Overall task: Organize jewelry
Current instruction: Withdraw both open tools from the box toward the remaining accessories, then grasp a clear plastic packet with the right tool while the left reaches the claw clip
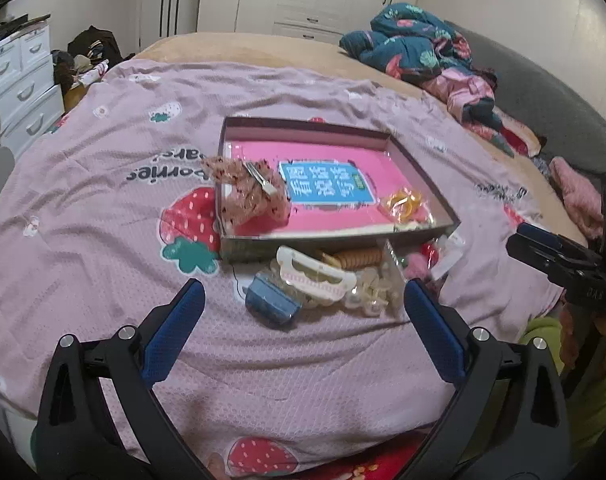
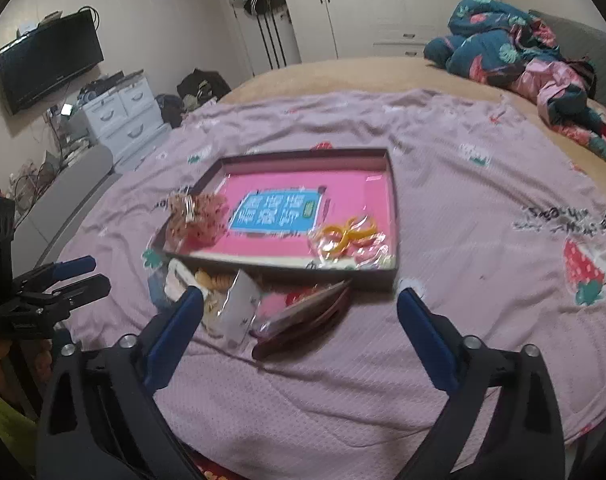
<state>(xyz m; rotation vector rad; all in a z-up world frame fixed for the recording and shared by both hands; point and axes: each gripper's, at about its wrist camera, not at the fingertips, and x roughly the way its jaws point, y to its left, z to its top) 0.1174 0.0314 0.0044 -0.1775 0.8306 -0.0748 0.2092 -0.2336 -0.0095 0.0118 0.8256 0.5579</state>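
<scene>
A shallow dark box (image 1: 423, 178) with a pink lining lies on the bedspread. Inside it are a frilly pink-brown hair bow with a metal clip (image 1: 247, 192) and a bagged yellow piece (image 1: 403, 202). A pile lies before the box's near wall: a white claw clip (image 1: 315, 276), a blue clip (image 1: 271, 300), a tan coil tie (image 1: 359, 258) and clear packets (image 1: 377, 292). My left gripper (image 1: 303, 286) hovers open just short of this pile. My right gripper (image 2: 301, 292) is open over a dark red clip (image 2: 303, 320) and a clear packet (image 2: 239, 308), touching neither.
The pink strawberry bedspread (image 2: 483, 264) covers a bed. Crumpled teal and pink clothes (image 2: 515, 40) lie at the far right. White drawers (image 2: 123, 116) and a wall television (image 2: 51, 60) stand left of the bed. Each gripper shows at the edge of the other's view.
</scene>
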